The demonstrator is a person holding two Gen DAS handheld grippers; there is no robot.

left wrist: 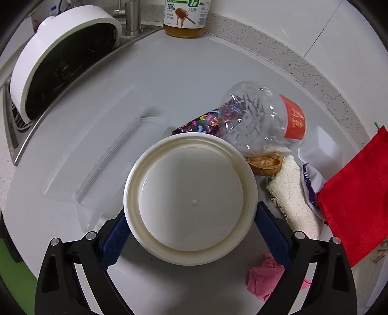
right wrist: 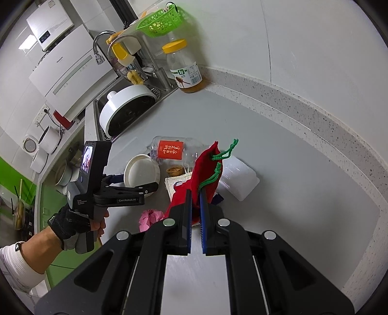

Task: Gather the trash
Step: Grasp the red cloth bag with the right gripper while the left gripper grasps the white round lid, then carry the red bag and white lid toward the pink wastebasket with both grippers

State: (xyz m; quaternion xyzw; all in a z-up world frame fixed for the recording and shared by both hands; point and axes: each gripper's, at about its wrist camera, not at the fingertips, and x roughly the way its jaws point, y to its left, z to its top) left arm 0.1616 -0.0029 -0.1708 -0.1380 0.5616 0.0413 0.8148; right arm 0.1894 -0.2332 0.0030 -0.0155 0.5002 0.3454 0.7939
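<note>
On the desk (left wrist: 169,80) lie one white round lid (left wrist: 190,197), one clear plastic bottle (left wrist: 254,121) with a red label, one dark wrapper with coloured lettering (left wrist: 198,123), one walnut half-shell (left wrist: 265,164), one white loofah pad (left wrist: 293,193), one clear plastic box (left wrist: 317,150), one purple-and-white wrapper (left wrist: 310,184), one red drawstring bag (left wrist: 359,193), one crumpled pink paper (left wrist: 264,276) and one clear zip bag (left wrist: 97,167). One honey jar (left wrist: 185,17) stands at the back. One white pot (left wrist: 60,70) sits in the one sink (left wrist: 12,126). One green basket (right wrist: 160,21) hangs above. Two faucets show, one chrome (right wrist: 99,46), one brushed (right wrist: 160,72).
</note>
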